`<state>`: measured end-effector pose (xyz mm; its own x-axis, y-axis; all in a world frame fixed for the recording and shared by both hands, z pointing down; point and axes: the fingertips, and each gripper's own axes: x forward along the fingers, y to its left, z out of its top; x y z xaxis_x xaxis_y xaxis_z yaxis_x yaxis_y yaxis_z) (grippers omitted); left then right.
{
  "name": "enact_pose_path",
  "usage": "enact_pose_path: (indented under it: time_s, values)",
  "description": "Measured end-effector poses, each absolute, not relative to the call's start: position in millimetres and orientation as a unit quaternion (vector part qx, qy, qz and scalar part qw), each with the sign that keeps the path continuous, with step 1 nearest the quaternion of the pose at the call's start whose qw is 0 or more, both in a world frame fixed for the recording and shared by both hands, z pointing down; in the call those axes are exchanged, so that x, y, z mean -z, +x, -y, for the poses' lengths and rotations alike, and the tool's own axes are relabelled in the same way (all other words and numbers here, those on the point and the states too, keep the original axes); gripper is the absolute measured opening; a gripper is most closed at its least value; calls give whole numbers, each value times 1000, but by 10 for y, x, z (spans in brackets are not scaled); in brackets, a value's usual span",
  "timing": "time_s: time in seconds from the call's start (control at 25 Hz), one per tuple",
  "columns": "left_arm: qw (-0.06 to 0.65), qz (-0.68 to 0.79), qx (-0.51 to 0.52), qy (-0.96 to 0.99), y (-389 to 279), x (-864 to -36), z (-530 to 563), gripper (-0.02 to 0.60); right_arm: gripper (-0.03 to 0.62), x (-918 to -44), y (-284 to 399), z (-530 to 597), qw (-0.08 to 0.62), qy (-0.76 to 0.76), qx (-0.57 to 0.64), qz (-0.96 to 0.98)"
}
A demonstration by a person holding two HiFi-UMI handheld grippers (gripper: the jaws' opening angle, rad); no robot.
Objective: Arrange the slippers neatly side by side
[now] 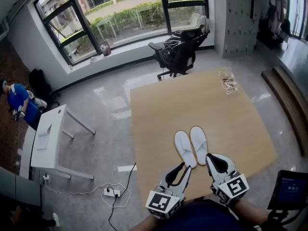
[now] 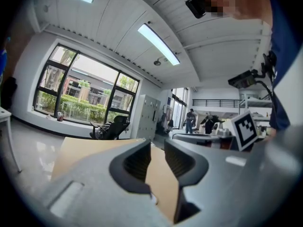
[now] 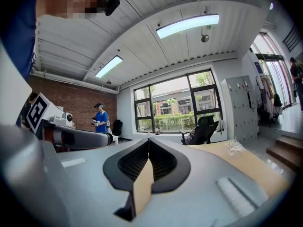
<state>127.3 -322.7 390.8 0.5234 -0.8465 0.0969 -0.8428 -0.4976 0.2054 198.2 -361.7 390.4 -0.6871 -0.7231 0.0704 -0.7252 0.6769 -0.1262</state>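
From the head view we see two white slippers point(image 1: 184, 148) point(image 1: 198, 143) lying side by side, touching, on the near part of the tan table point(image 1: 159, 114). The left gripper point(image 1: 185, 167) is just near of the left slipper and the right gripper point(image 1: 211, 157) just near of the right one. A bag point(image 1: 228, 81) lies at the table's far right, a chair point(image 1: 180, 52) stands beyond the far edge, and a white desk point(image 1: 50, 138) and power strip point(image 1: 111, 192) are off to the left. Nothing lies between grippers and slippers. In the left gripper view, the left gripper point(image 2: 157, 148) is released, with bare table in the gap. This view alone shows lockers point(image 2: 147, 115) and people point(image 2: 190, 121) far off. In the right gripper view, the right gripper point(image 3: 149, 143) is clenched tip to tip on nothing. It shows the bag point(image 3: 234, 147), the chair point(image 3: 203, 129) and a brick wall point(image 3: 71, 112). Only the head view shows the slippers.
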Motion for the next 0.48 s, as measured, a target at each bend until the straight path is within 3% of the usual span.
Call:
enact_pose_path:
  time_s: [0.48]
  values:
    - [127, 477, 0, 870, 1362, -3998, 3178, 91, 12, -3884, 1955, 3542, 11, 397, -58, 916]
